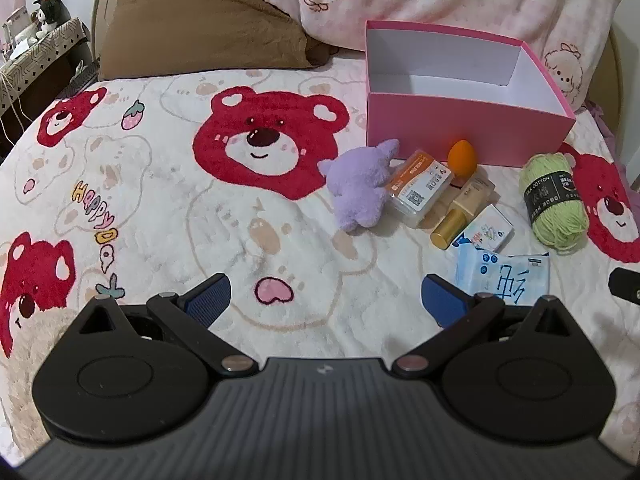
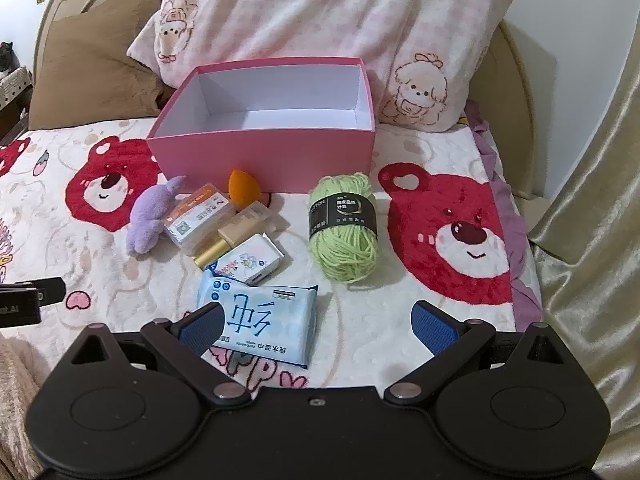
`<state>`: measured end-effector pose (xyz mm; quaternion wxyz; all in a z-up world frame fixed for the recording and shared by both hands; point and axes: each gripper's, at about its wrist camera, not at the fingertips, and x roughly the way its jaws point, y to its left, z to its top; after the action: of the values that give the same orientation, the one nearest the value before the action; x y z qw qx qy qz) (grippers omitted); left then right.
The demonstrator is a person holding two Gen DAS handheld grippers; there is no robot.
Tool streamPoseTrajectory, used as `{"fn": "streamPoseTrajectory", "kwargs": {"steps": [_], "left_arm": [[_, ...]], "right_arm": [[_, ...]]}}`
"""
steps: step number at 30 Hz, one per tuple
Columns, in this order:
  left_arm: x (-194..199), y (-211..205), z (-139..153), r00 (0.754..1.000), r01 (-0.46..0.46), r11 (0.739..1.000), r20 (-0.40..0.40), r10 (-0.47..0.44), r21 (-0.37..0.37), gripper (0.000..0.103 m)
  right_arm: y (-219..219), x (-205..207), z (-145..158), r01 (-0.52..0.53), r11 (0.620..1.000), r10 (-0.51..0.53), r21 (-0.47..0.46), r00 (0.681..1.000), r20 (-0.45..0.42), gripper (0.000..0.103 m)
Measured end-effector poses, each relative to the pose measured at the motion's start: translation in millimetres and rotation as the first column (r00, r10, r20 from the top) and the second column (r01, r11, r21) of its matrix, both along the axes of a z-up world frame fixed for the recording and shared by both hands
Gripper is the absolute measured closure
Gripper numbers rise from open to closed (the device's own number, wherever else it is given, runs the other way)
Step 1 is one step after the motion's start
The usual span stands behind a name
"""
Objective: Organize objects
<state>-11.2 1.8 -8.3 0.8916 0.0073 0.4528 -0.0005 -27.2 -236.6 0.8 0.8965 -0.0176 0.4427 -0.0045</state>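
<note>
An empty pink box (image 1: 460, 130) (image 2: 260, 156) stands on the bed. In front of it lie a purple plush toy (image 1: 360, 188) (image 2: 150, 216), an orange-labelled clear case (image 1: 418, 188) (image 2: 196, 216), an orange sponge egg (image 1: 462, 158) (image 2: 243, 189), a gold-capped bottle (image 1: 460, 212) (image 2: 230, 240), a small white carton (image 1: 486, 232) (image 2: 250, 260), a blue wipes pack (image 1: 508, 276) (image 2: 264, 320) and green yarn (image 1: 554, 200) (image 2: 344, 228). My left gripper (image 1: 326, 300) is open and empty, left of the pile. My right gripper (image 2: 320, 324) is open, just short of the wipes pack.
The bed has a white blanket with red bears (image 1: 264, 140) (image 2: 460, 236). A brown pillow (image 1: 200, 20) and a pink patterned pillow (image 2: 320, 12) lie behind the box. A gold curtain (image 2: 592, 240) hangs at the right; a bedside stand with toys (image 1: 40, 36) is at far left.
</note>
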Motion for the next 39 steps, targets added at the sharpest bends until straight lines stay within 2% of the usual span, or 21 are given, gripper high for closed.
{"fn": "streamPoseTrajectory", "kwargs": {"steps": [10, 16, 28, 39], "left_arm": [[-1, 7, 4, 1.000, -0.001, 1.000, 0.017, 0.001, -0.016, 0.000], [1, 11, 3, 1.000, -0.006, 0.998, -0.017, 0.005, -0.057, 0.000], [-2, 9, 6, 1.000, -0.005, 0.999, 0.009, 0.006, -0.037, 0.000], [-1, 11, 5, 1.000, 0.007, 0.996, -0.014, -0.009, -0.085, 0.001]], "right_arm": [[-3, 0, -2, 0.010, 1.000, -0.010, -0.001, 1.000, 0.003, 0.002], [-3, 0, -2, 0.011, 1.000, -0.011, 0.000, 1.000, -0.002, 0.002], [-2, 0, -3, 0.004, 1.000, -0.004, -0.004, 1.000, 0.001, 0.002], [-2, 0, -5, 0.001, 1.000, -0.001, 0.000, 1.000, -0.008, 0.002]]}}
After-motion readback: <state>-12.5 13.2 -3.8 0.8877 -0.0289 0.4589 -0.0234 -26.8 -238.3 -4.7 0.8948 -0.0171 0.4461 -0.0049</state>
